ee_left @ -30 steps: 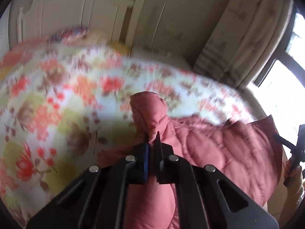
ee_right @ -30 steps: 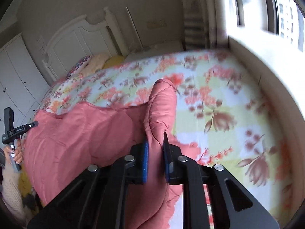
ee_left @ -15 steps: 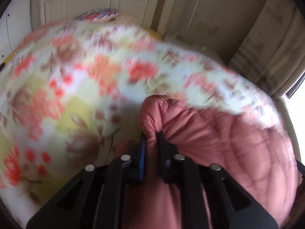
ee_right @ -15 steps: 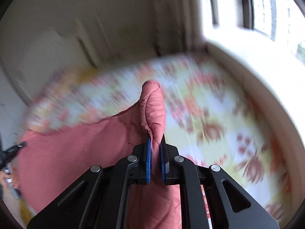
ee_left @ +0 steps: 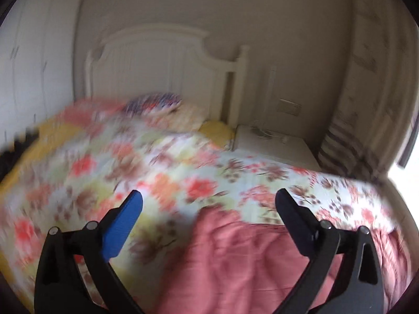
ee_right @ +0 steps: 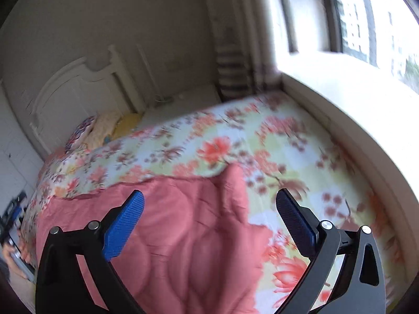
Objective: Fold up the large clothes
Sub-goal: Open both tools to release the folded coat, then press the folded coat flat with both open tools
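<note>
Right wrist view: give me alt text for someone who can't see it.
The right gripper, jaws just opened wide and empty, hovers over a pink quilted garment lying on a floral bedspread. A white headboard stands beyond, and a bright window at right.

A plain salmon-pink quilted garment [ee_right: 188, 235] lies on a white bedspread [ee_right: 235, 144] patterned with red-and-brown flowers and yellow patches.

Two wrist views, close above the bed [ee_left: 199, 157], both toward its headboard [ee_right: 78, 89].
</note>
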